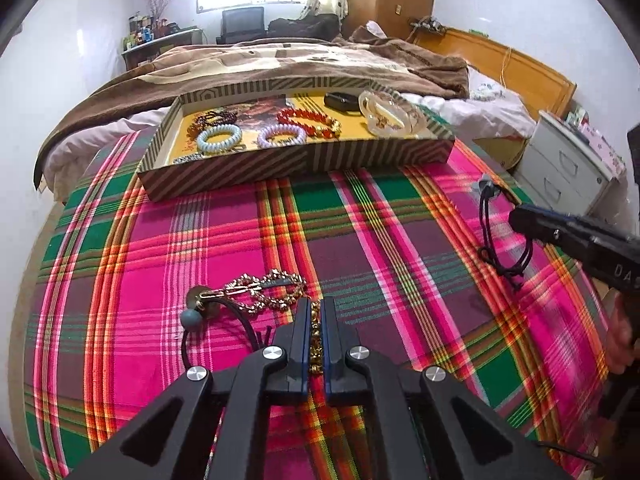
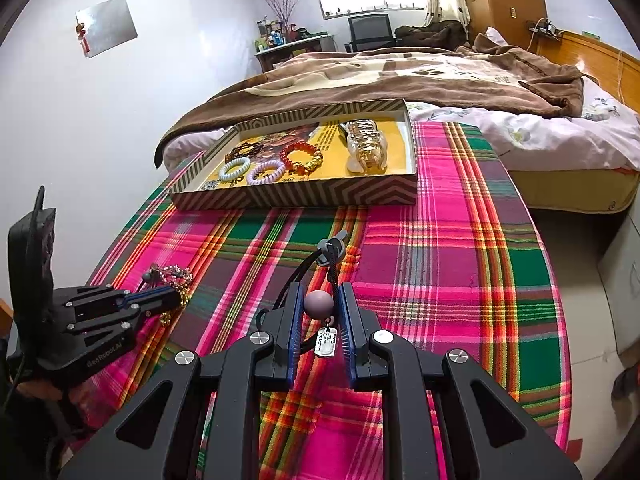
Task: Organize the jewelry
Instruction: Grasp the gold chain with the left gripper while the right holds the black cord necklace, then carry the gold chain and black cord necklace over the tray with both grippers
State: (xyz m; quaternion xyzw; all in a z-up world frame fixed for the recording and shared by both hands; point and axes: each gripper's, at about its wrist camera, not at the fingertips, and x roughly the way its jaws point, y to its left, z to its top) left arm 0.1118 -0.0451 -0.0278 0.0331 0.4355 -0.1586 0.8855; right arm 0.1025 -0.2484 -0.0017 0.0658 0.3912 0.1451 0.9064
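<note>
On the plaid cloth lies a gold chain [image 1: 260,292]. My left gripper [image 1: 316,306] is shut on its near end, and gold links show between the pads. In the right wrist view that gripper [image 2: 178,298] rests on the chain [image 2: 176,276] at the left. A black cord with a grey bead [image 1: 195,317] lies tangled beside the chain. My right gripper [image 2: 320,292] is shut on a mauve bead [image 2: 319,305] of a black cord bracelet [image 2: 294,276], with a small metal tag [image 2: 326,342] hanging below. The left wrist view shows it [image 1: 516,218] at the right, the cord [image 1: 490,240] looping under it.
A striped cardboard tray [image 1: 280,168] at the far table edge holds a red bead bracelet [image 1: 308,120], two spiral hair ties [image 1: 219,138], a clear hair claw [image 1: 390,116] and darker beads. Behind it is a bed with a brown blanket [image 2: 400,76]. A white drawer cabinet [image 1: 568,168] stands right.
</note>
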